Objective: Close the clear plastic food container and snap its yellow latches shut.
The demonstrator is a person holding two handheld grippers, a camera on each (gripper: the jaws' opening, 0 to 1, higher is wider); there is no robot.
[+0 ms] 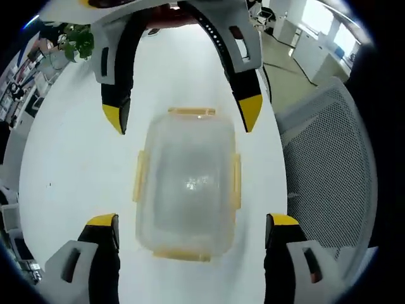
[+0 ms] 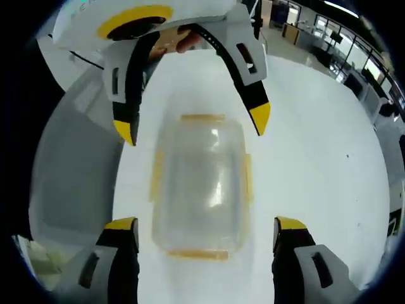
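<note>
Container (image 1: 187, 183) lidded, on white table (image 1: 69, 158), yellow latches (image 1: 235, 180) on its edges. Left gripper (image 1: 190, 228) and right gripper (image 2: 205, 234) face each other across it, jaws wide open, holding nothing.

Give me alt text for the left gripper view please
A clear plastic food container with yellow latches, lid on, sits on a white table between two open hand-held grippers: the left hand-held gripper below, the right hand-held gripper opposite.
</note>
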